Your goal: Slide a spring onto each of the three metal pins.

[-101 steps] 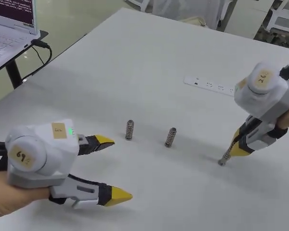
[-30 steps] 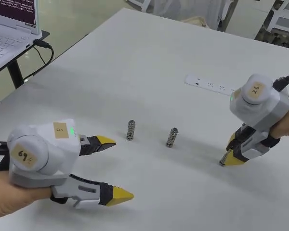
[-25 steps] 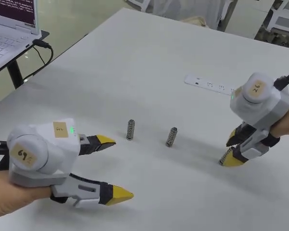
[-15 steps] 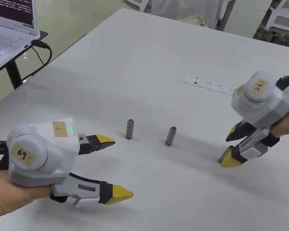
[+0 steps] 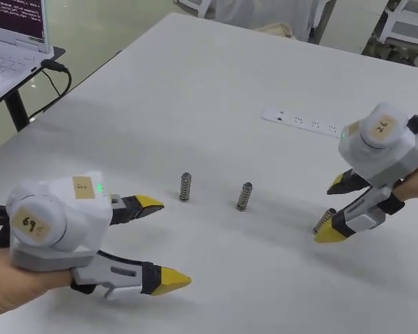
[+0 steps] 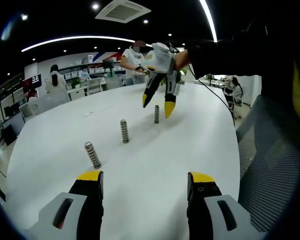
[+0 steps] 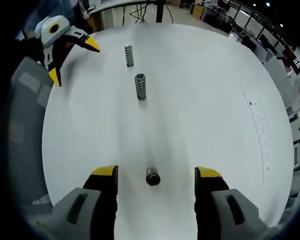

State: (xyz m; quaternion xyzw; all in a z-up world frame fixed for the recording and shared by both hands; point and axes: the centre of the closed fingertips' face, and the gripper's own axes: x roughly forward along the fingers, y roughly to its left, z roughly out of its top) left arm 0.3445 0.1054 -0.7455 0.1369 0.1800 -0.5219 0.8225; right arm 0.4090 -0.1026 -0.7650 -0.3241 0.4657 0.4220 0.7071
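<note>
I see three springs standing upright in a row on the white table (image 5: 216,83). The first spring (image 5: 185,187) and the middle spring (image 5: 244,196) stand near each other in the centre. The third spring (image 5: 324,220) stands further to the right, a little tilted in the head view. The metal pins I cannot make out inside the coils.

My right gripper (image 5: 331,209) is at the third spring and points down towards the table. Its jaws are apart and hold nothing. In the right gripper view the third spring is seen from above, between the two yellow fingertips (image 7: 105,171), and I see no contact with either of them. In the head view the lower tip is just beside the foot of this spring.

My left gripper (image 5: 166,241) hangs low over the near left part of the table, well apart from the springs. Its jaws are also wide apart and empty. In the left gripper view all three springs stand in a line in front of it, with the right gripper above the farthest one.

A white power strip (image 5: 299,122) lies further back on the table. An open laptop (image 5: 10,35) is on a stand at the left.
</note>
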